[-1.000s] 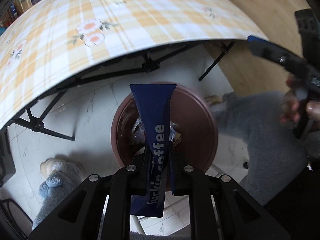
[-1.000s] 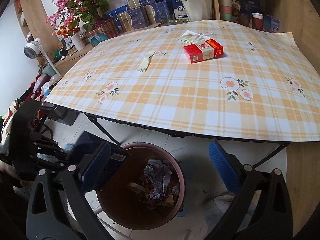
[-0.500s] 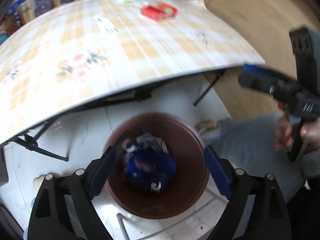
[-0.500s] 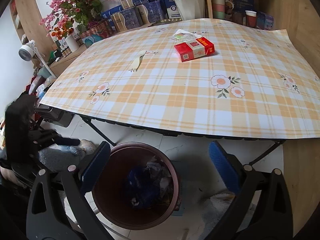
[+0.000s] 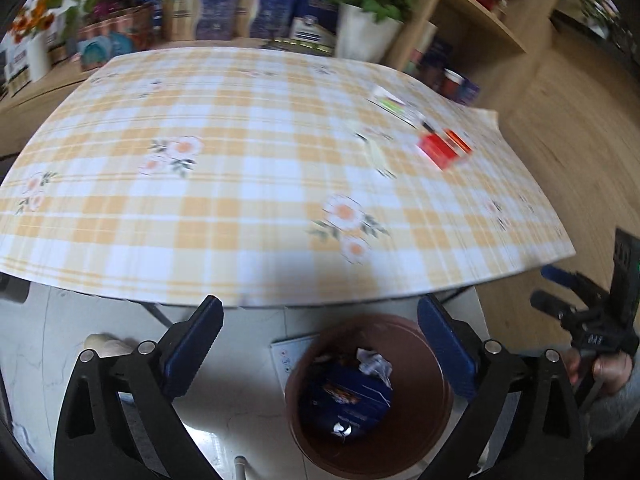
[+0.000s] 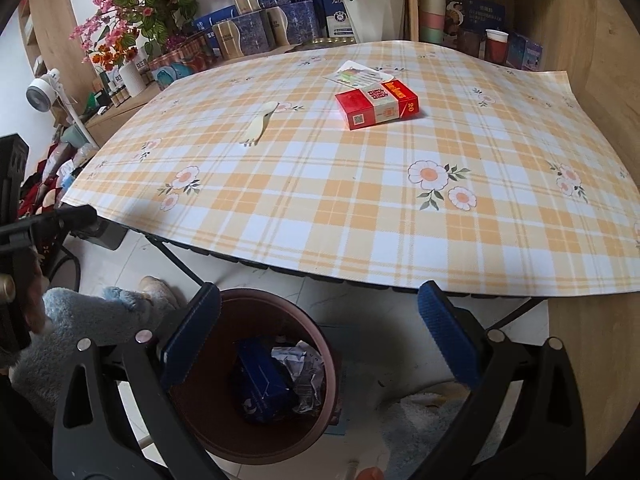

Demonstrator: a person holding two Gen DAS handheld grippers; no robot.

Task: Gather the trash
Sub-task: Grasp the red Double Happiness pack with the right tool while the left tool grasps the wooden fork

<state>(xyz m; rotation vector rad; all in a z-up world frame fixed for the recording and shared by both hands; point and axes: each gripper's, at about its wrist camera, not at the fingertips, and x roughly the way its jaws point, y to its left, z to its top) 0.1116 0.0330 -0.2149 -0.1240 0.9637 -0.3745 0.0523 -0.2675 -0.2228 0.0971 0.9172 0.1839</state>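
Note:
The brown trash bin (image 5: pixel 434 436) stands on the floor under the table's front edge, with a blue coffee bag (image 5: pixel 348 396) lying inside on crumpled paper. My left gripper (image 5: pixel 320 308) hangs above and left of it, its jaws opening with nothing between them. My right gripper (image 6: pixel 319 294) is open and empty over the bin (image 6: pixel 208 420), where the coffee bag (image 6: pixel 260 384) also shows. On the table lie a red box (image 6: pixel 376 106), a paper card (image 6: pixel 360 74) and a pale flat utensil (image 6: pixel 260 124).
The table's checked cloth (image 6: pixel 320 208) overhangs the bin. Boxes, flower pots and cups crowd the shelf (image 6: pixel 260 36) behind. A person's fluffy grey leg (image 6: pixel 92 312) and slipper (image 6: pixel 154 286) are left of the bin. A white card (image 5: pixel 286 358) lies on the floor.
My left gripper opened and dropped the blue coffee bag into the bin, then rose and tilted up toward the table. The right gripper stayed nearly still.

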